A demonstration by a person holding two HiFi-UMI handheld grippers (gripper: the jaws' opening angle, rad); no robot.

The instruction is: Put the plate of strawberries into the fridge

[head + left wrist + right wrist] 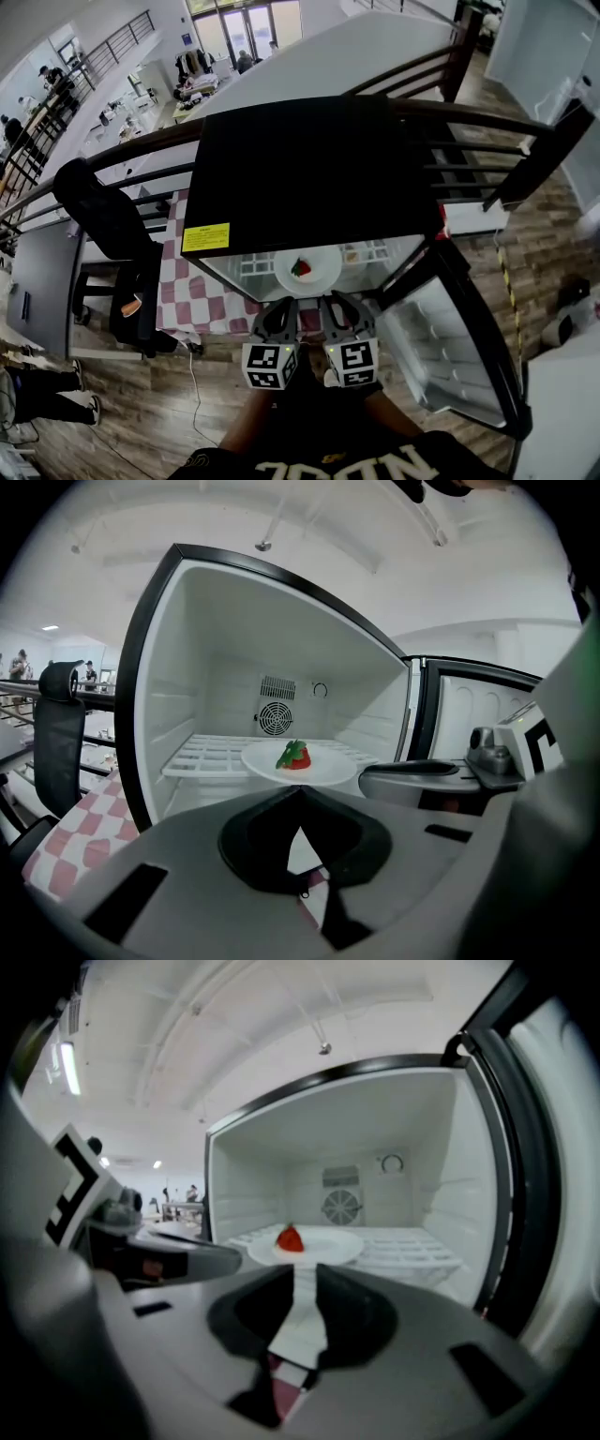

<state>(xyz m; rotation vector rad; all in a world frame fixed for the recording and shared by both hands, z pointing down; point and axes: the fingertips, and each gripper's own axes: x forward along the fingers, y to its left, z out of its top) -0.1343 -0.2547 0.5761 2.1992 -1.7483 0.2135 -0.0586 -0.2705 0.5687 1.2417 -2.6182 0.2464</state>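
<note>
The small fridge [309,169] stands open with its door [450,347] swung out to the right. Inside, a white plate [319,274] with a red strawberry [301,268] rests on the wire shelf [206,759]. The plate [333,766] and strawberry [294,756] sit ahead of the left jaws. From the right gripper view the plate [328,1246] and strawberry [290,1238] also lie ahead on the shelf. My left gripper [279,314] hangs just in front of the opening, jaws closed tip to tip and empty. My right gripper [342,311] is beside it, jaws a narrow gap apart, nothing between them.
A table with a red-and-white checkered cloth [206,291] stands left of the fridge, with a black chair [112,225] beyond it. A dark railing [487,141] runs behind. The floor is wooden. People stand far off at the upper left.
</note>
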